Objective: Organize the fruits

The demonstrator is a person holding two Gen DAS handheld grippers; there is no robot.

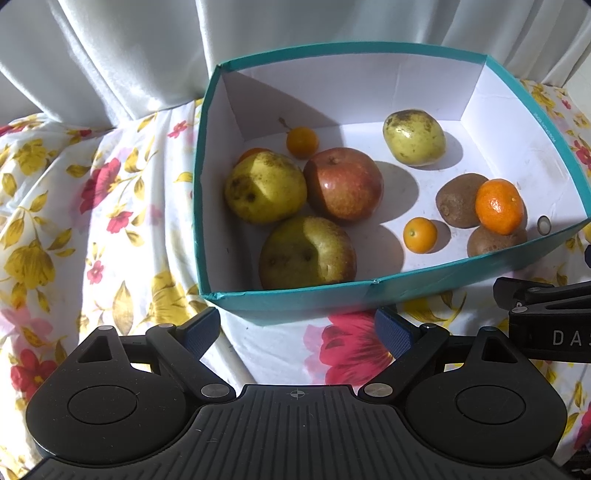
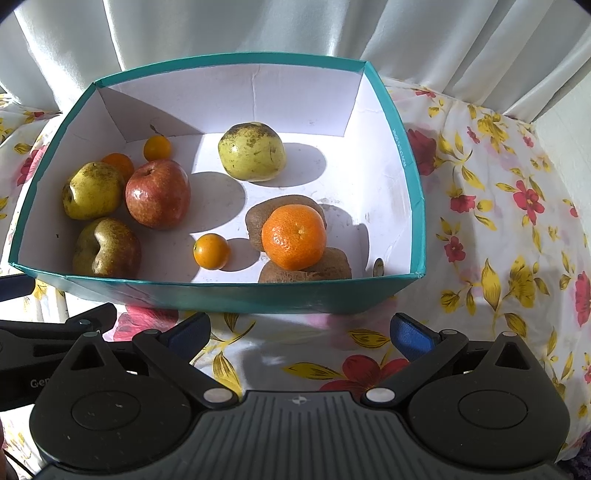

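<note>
A teal box (image 1: pixel 295 301) (image 2: pixel 229 295) with a white inside holds the fruit. In it lie a red apple (image 1: pixel 343 183) (image 2: pixel 158 194), three yellow-green guavas (image 1: pixel 266 187) (image 1: pixel 307 253) (image 1: pixel 414 137), two brown kiwis (image 1: pixel 458 199) (image 2: pixel 306 271), a mandarin (image 1: pixel 499 206) (image 2: pixel 294 237) resting on the kiwis, and small orange fruits (image 1: pixel 420 235) (image 2: pixel 211 251) (image 1: pixel 302 142). My left gripper (image 1: pixel 297 332) is open and empty, just in front of the box's near wall. My right gripper (image 2: pixel 300 334) is open and empty, also in front of the box.
The box stands on a floral cloth (image 1: pixel 92 221) (image 2: pixel 498 221). White curtains (image 1: pixel 110 55) (image 2: pixel 295 26) hang close behind. The right gripper's body (image 1: pixel 546 314) shows at the left wrist view's right edge. A small round object (image 2: pixel 378 266) lies in the box's near right corner.
</note>
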